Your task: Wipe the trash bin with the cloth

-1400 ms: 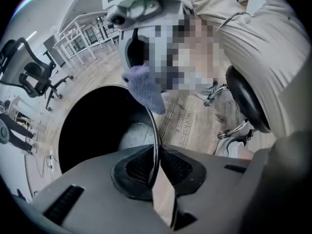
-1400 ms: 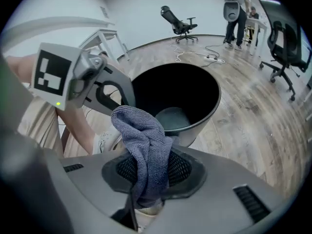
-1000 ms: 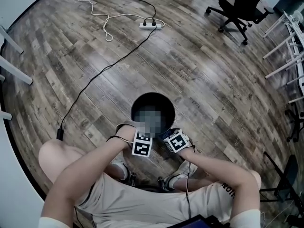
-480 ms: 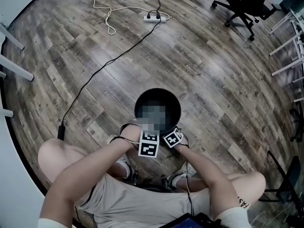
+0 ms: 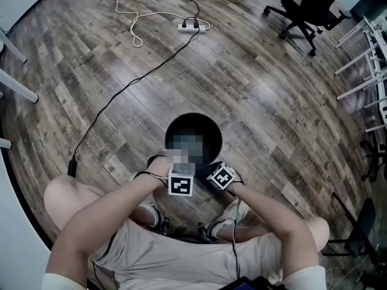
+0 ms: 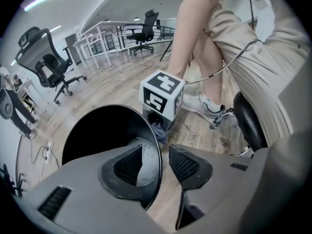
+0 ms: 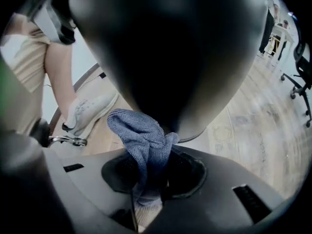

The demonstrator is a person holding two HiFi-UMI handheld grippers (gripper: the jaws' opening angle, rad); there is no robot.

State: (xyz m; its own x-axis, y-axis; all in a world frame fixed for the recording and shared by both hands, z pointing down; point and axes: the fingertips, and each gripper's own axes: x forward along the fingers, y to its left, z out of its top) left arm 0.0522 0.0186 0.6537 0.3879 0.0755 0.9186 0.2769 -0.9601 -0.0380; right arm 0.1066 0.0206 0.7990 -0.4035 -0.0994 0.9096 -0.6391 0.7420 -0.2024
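The black trash bin stands on the wood floor between the person's feet. My left gripper straddles the bin's near rim, one jaw inside and one outside. Its jaws have just been opening, and the outer pad stands clear of the wall. My right gripper is shut on a bunched blue-grey cloth, held against the bin's dark outer wall. In the left gripper view, the right gripper's marker cube and the cloth show just beyond the rim.
A black office chair stands far right. A white power strip and a black cable lie on the floor beyond the bin. White desk legs line the right edge. The person's shoes sit close behind the bin.
The right gripper's cube has sunk a little lower beside the bin and rolled. The left gripper's cube has stayed at the near rim.
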